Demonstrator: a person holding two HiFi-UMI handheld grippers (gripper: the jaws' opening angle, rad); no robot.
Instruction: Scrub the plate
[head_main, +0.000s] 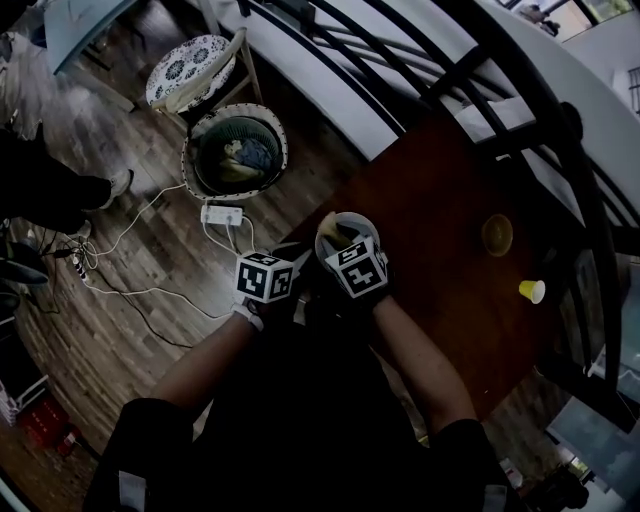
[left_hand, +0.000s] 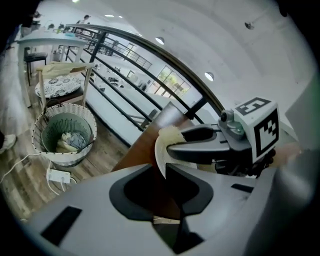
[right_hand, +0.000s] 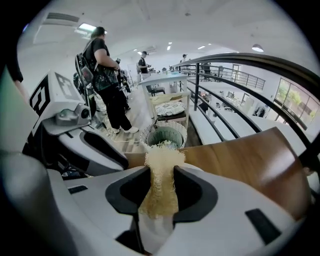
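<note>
A white plate (head_main: 352, 224) is held up on edge over the near corner of the dark wooden table (head_main: 440, 200). My left gripper (left_hand: 163, 169) is shut on the plate's rim (left_hand: 159, 152), which shows edge-on in the left gripper view. A pale yellow fibrous scrubber (right_hand: 160, 180) is clamped in my right gripper (right_hand: 161, 172), and its frayed end (left_hand: 170, 133) rests against the top of the plate's face. In the head view the left gripper (head_main: 300, 262) and right gripper (head_main: 340, 243) sit side by side, their marker cubes hiding most of the jaws.
A small brown bowl (head_main: 497, 234) and a yellow cup (head_main: 532, 291) stand on the table's right part. On the wooden floor to the left are a woven basket (head_main: 236, 152) with cloth in it, a power strip (head_main: 222, 214) with cables, and a cushioned chair (head_main: 190, 68). A black railing (head_main: 520, 90) runs behind the table.
</note>
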